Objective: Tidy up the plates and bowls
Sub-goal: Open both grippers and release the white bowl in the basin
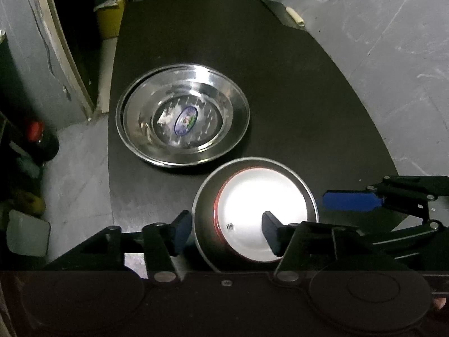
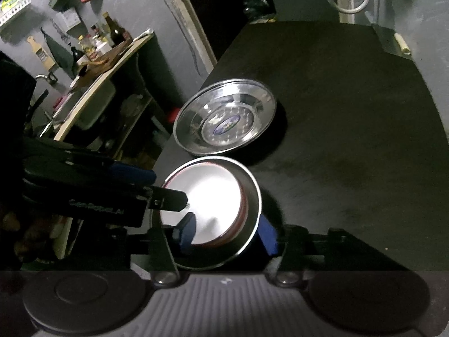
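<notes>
Sticker: you are looking at an oval blue-edged sticker (image 1: 185,120) lying in the middle of the steel plate (image 1: 134,129); its print is not reading clearly.
Mark: a small dark mark (image 1: 230,226) is showing inside the white bowl (image 1: 263,199), too small to read.
Gripper lettering: pale lettering is running along the left gripper (image 2: 179,191) arm, blurred.

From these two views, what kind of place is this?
Probably a home kitchen or utility corner: a counter with bottles and a sink, wall shelves, steel plates on a black table.
</notes>
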The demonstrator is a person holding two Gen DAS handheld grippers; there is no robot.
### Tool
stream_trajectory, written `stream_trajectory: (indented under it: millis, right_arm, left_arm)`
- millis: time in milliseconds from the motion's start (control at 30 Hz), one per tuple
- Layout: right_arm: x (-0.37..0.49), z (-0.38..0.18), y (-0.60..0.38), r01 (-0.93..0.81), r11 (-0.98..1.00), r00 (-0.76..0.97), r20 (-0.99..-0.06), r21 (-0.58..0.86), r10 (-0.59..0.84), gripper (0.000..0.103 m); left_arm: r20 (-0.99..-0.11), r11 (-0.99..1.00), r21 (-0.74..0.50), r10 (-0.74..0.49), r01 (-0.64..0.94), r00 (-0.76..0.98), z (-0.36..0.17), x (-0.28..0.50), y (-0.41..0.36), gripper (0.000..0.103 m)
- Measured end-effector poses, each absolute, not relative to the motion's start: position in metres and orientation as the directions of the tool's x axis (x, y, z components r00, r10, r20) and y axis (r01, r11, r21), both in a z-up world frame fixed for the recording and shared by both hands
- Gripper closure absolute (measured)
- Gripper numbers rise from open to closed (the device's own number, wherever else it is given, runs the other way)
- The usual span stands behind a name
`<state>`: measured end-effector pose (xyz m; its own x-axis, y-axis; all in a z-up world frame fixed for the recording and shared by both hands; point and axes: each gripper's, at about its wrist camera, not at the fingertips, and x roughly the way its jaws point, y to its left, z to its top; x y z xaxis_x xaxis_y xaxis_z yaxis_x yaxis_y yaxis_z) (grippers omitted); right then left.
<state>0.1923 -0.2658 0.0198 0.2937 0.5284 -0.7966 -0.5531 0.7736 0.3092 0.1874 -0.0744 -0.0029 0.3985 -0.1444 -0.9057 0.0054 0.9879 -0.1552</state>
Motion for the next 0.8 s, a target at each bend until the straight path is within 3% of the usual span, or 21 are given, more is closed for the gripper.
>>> stream_trajectory:
  millis: [167,300,433,800]
  right_arm:
    - [0.192,0.025,-0.274,-0.52,0.801,0.346,-0.783,0.299,0.516,0.017]
    - [0.193,0.024,-0.281,-0.484,0.824,0.37,-0.784,0.296,0.499,0.005]
    - [0.195,0.02,-0.286,-0.439,0.855,0.398,-0.794,0.276,0.46,0.0]
    - [0.2,0.002,-0.296,-0.319,0.92,0.393,-0.852,0.227,0.346,0.0]
  left_arm:
    - [-0.885,0.991,-0.133,-0.117,-0.003,0.45,0.007,0.185,-0.072,0.02]
    - [-0.872,0.991,-0.122,-0.084,-0.048,0.483,0.013,0.182,-0.062,0.007]
    - [-0.88,0.99,-0.106,-0.05,-0.093,0.472,0.009,0.182,-0.051,0.001]
    - [-0.915,0.984,-0.008,0.064,-0.176,0.397,-0.007,0.174,-0.033,0.001]
